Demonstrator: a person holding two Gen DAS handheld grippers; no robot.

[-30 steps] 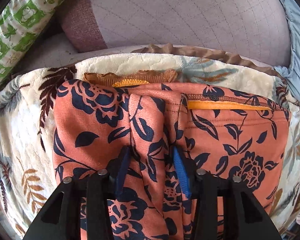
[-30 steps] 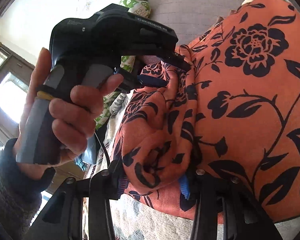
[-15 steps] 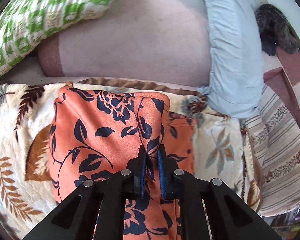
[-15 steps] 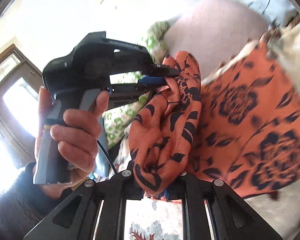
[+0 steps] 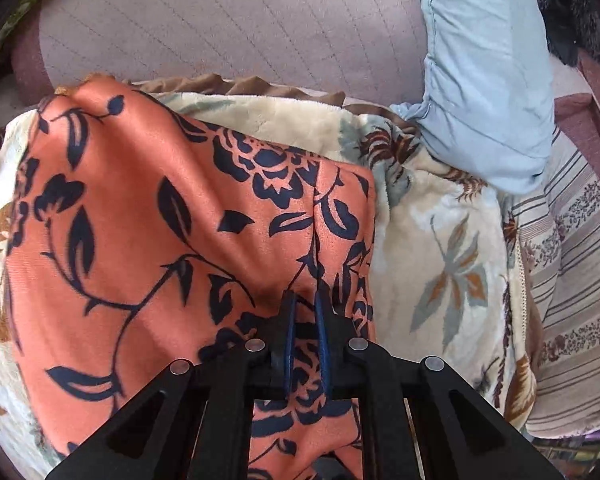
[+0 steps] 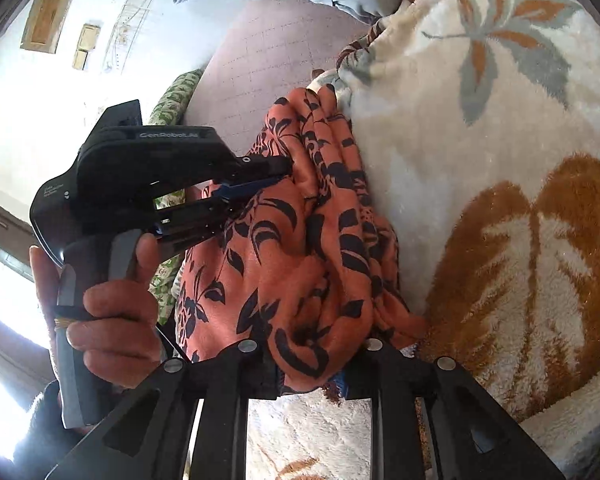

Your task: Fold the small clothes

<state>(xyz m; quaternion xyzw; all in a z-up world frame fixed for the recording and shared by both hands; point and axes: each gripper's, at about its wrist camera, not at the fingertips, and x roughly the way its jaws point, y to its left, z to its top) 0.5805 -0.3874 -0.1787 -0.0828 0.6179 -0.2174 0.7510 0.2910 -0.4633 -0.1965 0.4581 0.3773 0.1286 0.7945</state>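
The orange garment with dark navy flower and leaf print (image 5: 172,240) lies spread over a cream plush blanket with brown and grey leaf motifs (image 5: 440,248), its far edge draped up toward a mauve quilted cushion back (image 5: 240,20). The left gripper (image 5: 306,316) sits at the near right part of the cloth, its two blue-padded fingers (image 5: 290,320) pinched close together on a raised fold of the fabric. To the far right a pale blue pillow (image 5: 488,80) leans on the blanket, and a beige striped cover (image 5: 572,300) lies at the right edge.

In the right wrist view, the right gripper (image 6: 310,364) clamps a thick bunched roll of the same orange garment (image 6: 300,272) between its fingers, the cloth bulging out just beyond them. The left gripper (image 6: 260,178), held in the person's left hand (image 6: 108,312), bites the garment farther along the same bunched edge, left of the blanket (image 6: 500,160).
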